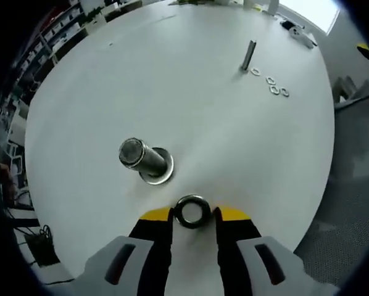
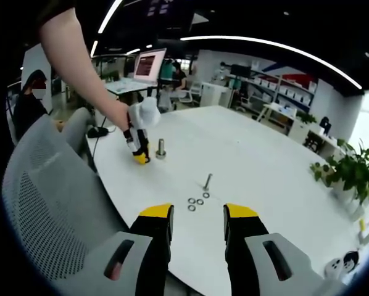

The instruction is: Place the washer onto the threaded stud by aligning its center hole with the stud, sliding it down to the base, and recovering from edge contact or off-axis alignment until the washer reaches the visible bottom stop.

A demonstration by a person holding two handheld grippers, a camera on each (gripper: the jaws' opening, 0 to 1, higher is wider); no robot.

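In the left gripper view, the thick grey metal threaded stud (image 1: pixel 141 159) stands on its round flange on the white round table (image 1: pixel 190 92). Just right of the stud and nearer the camera, the left gripper (image 1: pixel 193 213), yellow-tipped, clamps a dark steel ring washer (image 1: pixel 192 211) between its jaws; the washer sits beside the stud's base, not over its top. Well beyond the stud, to the right, a slim grey bolt (image 1: pixel 248 56) stands upright with four small loose washers (image 1: pixel 274 86) scattered beside it.

In the right gripper view, the left gripper (image 2: pixel 140 148) hangs just left of the stud (image 2: pixel 161 148), held by a person's bare arm (image 2: pixel 79 61). The right gripper (image 2: pixel 198 214) has its jaws spread apart with nothing between them, hovering near the table edge, well right of the stud.
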